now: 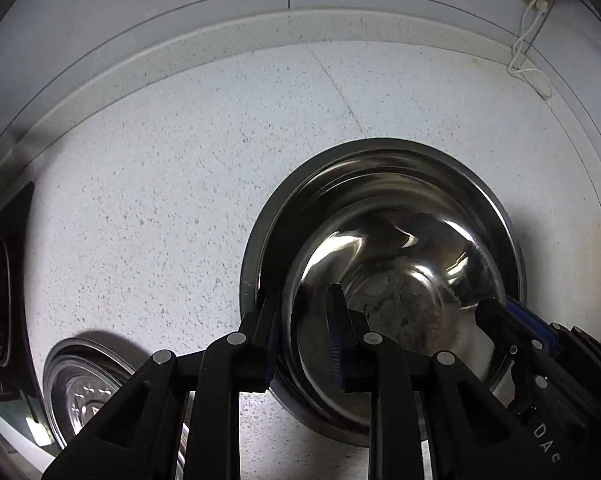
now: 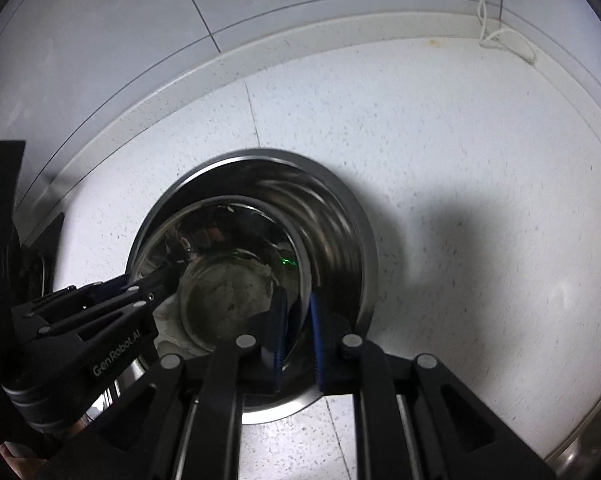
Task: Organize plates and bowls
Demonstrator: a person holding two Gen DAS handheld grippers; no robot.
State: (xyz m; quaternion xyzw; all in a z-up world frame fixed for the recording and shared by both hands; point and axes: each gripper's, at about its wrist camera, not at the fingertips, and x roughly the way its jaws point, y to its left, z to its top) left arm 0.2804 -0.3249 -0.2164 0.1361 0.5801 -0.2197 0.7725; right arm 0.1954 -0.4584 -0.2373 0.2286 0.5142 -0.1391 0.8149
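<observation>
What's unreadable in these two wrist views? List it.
- Small shiny steel bowl nested in the large steel basin: near rim hidden by the left claw, left wrist view.
- Patterned steel plate: cut off by the claw's frame and the picture's edge, same view.
- Basin's inner wall: motion-blurred, right wrist view.
- Whether the right claw pinches the bowl's rim: unclear.

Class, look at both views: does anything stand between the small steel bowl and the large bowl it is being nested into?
Nothing visible does. The small bowl already sits inside the large bowl. A pale patch beneath it may be only a reflection.
</observation>
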